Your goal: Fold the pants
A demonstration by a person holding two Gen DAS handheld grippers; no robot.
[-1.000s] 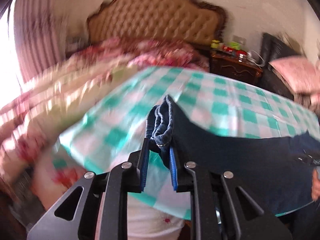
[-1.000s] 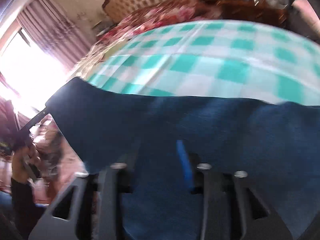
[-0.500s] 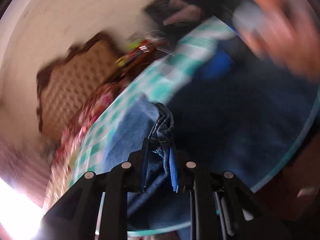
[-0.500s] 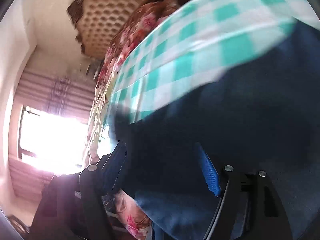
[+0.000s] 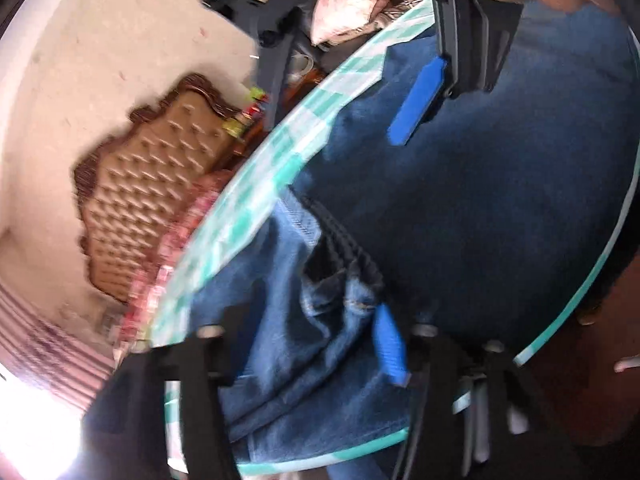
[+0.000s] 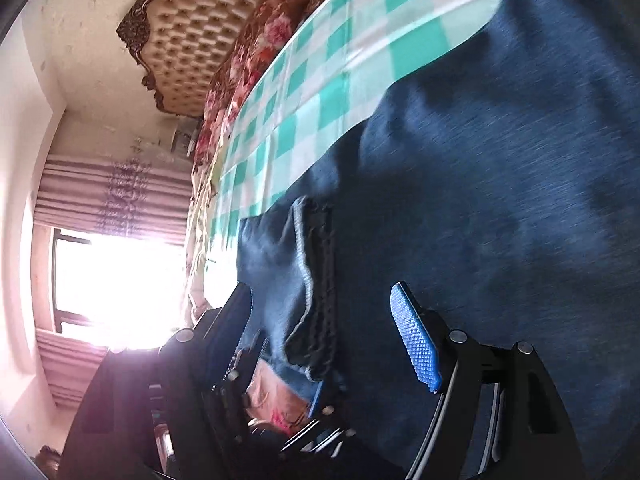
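Observation:
Dark blue jeans (image 5: 480, 200) lie on a round table with a green-and-white checked cloth (image 5: 256, 196); they also fill the right wrist view (image 6: 500, 160). My left gripper (image 5: 304, 332) has its jaws wide apart around the bunched hem of the jeans (image 5: 340, 304). My right gripper (image 6: 324, 328) is open over the jeans, next to the left gripper (image 6: 280, 400), which shows at the lower left of its view. The right gripper also shows at the top of the left wrist view (image 5: 416, 100), held by a hand.
A bed with a tufted tan headboard (image 6: 192, 40) and floral bedding (image 6: 256, 52) stands behind the table. A bright window with striped curtains (image 6: 112, 280) is at the left. A pink pillow (image 5: 352, 4) lies beyond the table. The table's glass rim (image 5: 592, 280) runs close by.
Both grippers have swung over and rolled sideways, carrying the hem onto the jeans. The left gripper, shut on the hem before, now stands open. The right gripper has opened too.

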